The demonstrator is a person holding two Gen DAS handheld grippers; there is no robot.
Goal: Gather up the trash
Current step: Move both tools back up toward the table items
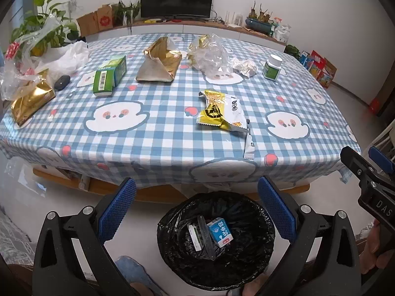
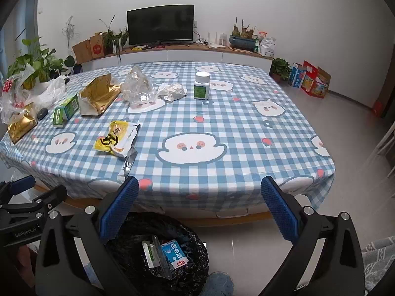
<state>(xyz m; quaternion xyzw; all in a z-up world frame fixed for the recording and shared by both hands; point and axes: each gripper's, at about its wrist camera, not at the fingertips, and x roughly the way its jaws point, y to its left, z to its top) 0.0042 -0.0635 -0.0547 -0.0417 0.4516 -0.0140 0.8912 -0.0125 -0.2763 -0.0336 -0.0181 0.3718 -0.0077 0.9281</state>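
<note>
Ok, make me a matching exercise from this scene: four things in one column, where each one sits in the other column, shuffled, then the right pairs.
Things
1. milk carton
2. pill bottle
3. yellow wrapper
4. green box

Places
A. far part of the table, upright, beside the crumpled tissue
B. inside the black bin
C. left part of the table, beside the gold bag
D. near the table's front edge, above the bin

Pairs: 1-B, 2-A, 3-D, 4-C
</note>
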